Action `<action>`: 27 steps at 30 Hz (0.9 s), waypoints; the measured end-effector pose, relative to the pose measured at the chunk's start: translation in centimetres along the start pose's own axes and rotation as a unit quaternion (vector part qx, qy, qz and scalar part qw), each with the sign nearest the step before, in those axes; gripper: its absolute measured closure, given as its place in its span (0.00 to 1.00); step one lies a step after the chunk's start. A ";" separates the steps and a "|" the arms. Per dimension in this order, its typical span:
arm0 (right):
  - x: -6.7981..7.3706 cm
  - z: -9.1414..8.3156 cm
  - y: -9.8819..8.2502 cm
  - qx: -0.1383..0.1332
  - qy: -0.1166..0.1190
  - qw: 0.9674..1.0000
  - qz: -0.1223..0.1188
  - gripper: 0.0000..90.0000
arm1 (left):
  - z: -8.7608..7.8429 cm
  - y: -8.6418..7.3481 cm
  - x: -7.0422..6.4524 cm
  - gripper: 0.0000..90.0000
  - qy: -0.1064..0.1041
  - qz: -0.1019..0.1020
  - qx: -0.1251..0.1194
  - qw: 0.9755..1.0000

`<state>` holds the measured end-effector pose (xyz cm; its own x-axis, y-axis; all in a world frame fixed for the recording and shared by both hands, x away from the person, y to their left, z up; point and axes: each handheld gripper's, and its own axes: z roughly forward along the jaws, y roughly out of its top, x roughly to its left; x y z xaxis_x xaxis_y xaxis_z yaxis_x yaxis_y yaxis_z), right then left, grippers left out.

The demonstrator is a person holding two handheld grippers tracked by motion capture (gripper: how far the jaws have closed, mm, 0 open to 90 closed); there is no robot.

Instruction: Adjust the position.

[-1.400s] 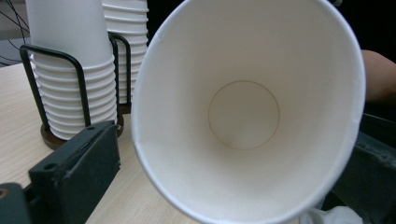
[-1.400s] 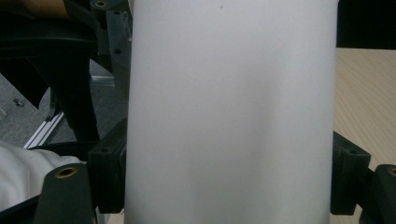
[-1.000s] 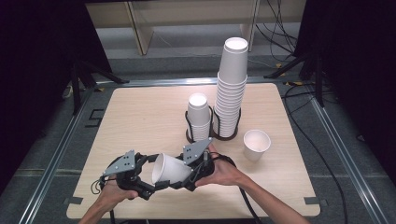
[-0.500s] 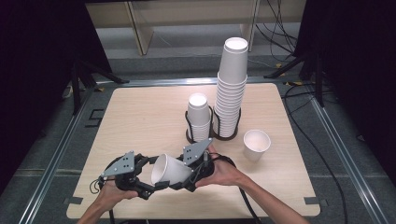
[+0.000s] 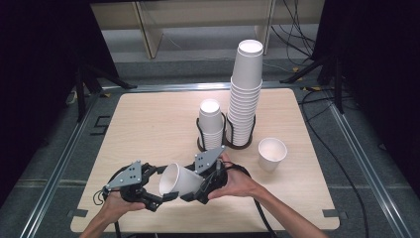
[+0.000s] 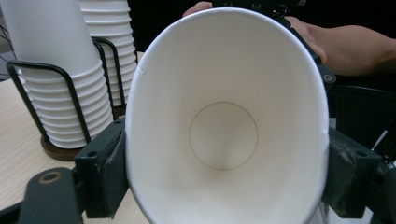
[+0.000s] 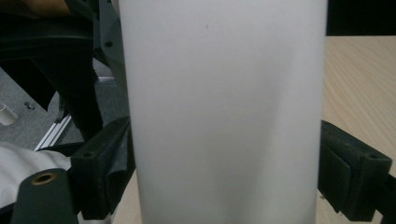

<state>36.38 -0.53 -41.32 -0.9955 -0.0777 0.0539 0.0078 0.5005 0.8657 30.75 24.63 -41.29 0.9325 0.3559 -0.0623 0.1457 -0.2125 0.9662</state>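
A white paper cup (image 5: 177, 181) lies on its side just above the table's front part, held between my two grippers. My left gripper (image 5: 157, 194) is at its open mouth. In the left gripper view I look straight into the cup (image 6: 224, 135), and the pads (image 6: 105, 172) press on both sides of its rim, which is squeezed oval. My right gripper (image 5: 195, 188) is on the cup's closed end. In the right gripper view the cup's wall (image 7: 224, 112) sits between the pads (image 7: 107, 168). Both grippers are shut on it.
Behind the grippers stand two black wire holders: a short stack of cups (image 5: 210, 124) and a tall stack (image 5: 246, 89). A single upright cup (image 5: 272, 153) stands to the right. The wooden table (image 5: 138, 124) ends close behind my hands.
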 end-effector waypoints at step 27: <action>1.0 0.7 0.3 0.069 -0.043 0.996 -0.039 0.17 | 0.1 1.9 -0.8 0.19 0.030 0.061 0.156 0.985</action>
<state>35.35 0.09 -41.38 -0.9970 -0.0505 -0.0592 -0.0777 0.6103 0.7884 30.34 23.91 -39.45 0.9297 0.3611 0.0729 0.1372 -0.5228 0.8413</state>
